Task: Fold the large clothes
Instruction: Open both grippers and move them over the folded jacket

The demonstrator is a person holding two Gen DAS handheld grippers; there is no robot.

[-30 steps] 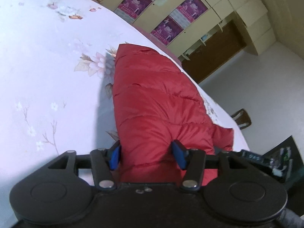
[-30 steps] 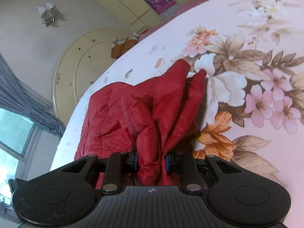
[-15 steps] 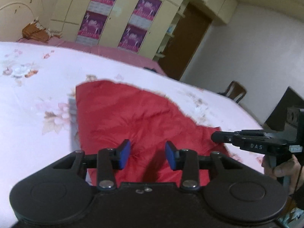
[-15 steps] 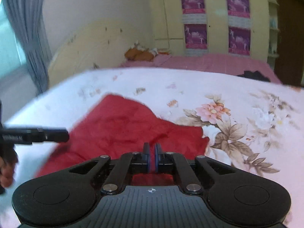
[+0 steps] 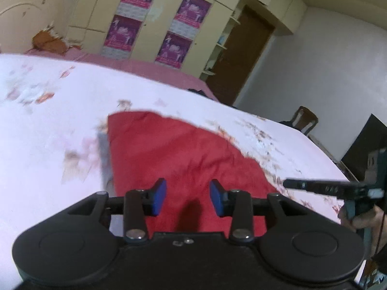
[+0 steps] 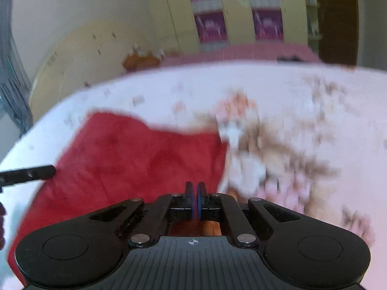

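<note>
With both grips let go a second after carrying it, the red jacket (image 5: 183, 154) lies folded on the floral bed (image 5: 48, 125); the left tool (image 5: 188, 197) hovers released, the right tool (image 6: 195, 201) clenched on nothing, suggesting this fold is done.

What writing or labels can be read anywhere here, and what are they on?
"DAS", blurred and only roughly legible: on the black side of the right gripper, seen from the left wrist view.
Purple posters on the cupboard doors: any print is too small and blurred to read.
No other readable text shows.
</note>
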